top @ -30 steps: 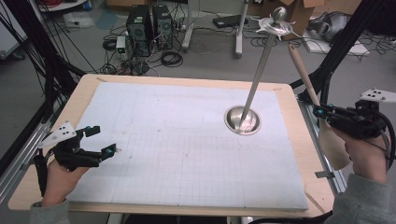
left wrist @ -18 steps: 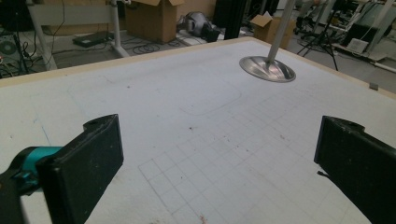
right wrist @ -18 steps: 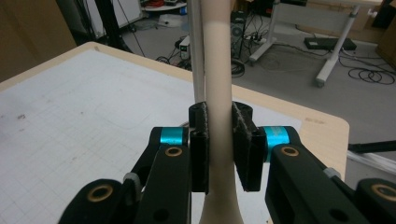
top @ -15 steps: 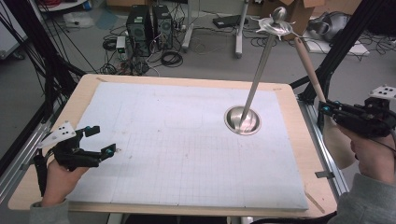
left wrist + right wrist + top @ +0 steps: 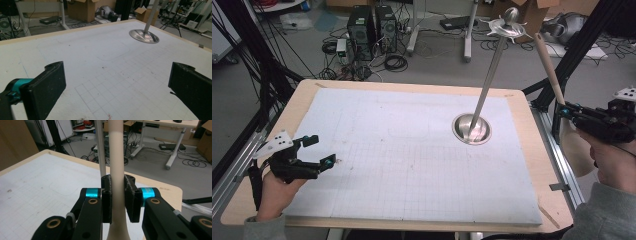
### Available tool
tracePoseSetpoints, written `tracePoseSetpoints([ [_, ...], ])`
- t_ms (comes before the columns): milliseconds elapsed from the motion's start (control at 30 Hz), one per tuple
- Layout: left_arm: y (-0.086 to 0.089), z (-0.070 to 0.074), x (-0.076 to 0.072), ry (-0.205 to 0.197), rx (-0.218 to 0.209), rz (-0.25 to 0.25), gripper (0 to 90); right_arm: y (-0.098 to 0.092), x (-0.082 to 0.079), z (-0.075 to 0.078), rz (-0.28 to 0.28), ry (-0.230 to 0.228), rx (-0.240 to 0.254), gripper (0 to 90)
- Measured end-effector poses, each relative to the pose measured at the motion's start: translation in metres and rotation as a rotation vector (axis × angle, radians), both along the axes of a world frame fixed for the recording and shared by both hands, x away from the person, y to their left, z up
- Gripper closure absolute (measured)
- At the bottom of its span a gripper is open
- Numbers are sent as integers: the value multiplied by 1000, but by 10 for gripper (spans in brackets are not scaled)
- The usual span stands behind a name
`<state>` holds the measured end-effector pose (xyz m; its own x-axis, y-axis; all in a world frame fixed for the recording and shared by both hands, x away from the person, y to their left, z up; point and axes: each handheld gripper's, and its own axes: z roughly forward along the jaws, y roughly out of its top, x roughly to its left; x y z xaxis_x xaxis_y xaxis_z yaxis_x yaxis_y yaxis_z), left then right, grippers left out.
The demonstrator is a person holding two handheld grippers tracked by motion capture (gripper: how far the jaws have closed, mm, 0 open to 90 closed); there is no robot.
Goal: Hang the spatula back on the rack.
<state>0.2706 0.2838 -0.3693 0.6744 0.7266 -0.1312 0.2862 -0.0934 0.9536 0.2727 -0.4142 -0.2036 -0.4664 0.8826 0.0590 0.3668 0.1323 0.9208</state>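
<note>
1. Right gripper (image 5: pixel 563 111) sits past the right edge of the table (image 5: pixel 532 150), jaws clamped on a pale wooden stick (image 5: pixel 548 64). Stick leans up and slightly left from the jaws, top end well above the table.
2. In the right gripper view the right gripper (image 5: pixel 117 197) has both pads pressed on the wooden stick (image 5: pixel 117 157), which runs straight up between them and widens below the pads.
3. Left gripper (image 5: pixel 319 151) rests low over the near-left part of the white grid mat (image 5: pixel 402 165), jaws wide apart, nothing between them.
4. In the left gripper view the left gripper (image 5: pixel 117 82) shows two black pads far apart with bare grid mat (image 5: pixel 100 75) between them.
5. Metal stand (image 5: pixel 471 129): round shiny base on the mat's right half, thin pole leaning up to a small dish and ball at the top. Stand (image 5: pixel 144 35) also seen far ahead in the left gripper view.
6. Stick is near the stand's top but apart from it.
7. Floor behind the table has computer towers (image 5: pixel 372 25) and cables.
</note>
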Motion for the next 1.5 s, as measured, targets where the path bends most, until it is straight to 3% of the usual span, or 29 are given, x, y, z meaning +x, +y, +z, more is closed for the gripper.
tracePoseSetpoints([
  [767,1,-1,0,3,0,5,17,-2,6,-6,20,16,41,780],
  [1500,-1,1,0,0,-8,-7,17,3,13,-20,71,32,42,781],
])
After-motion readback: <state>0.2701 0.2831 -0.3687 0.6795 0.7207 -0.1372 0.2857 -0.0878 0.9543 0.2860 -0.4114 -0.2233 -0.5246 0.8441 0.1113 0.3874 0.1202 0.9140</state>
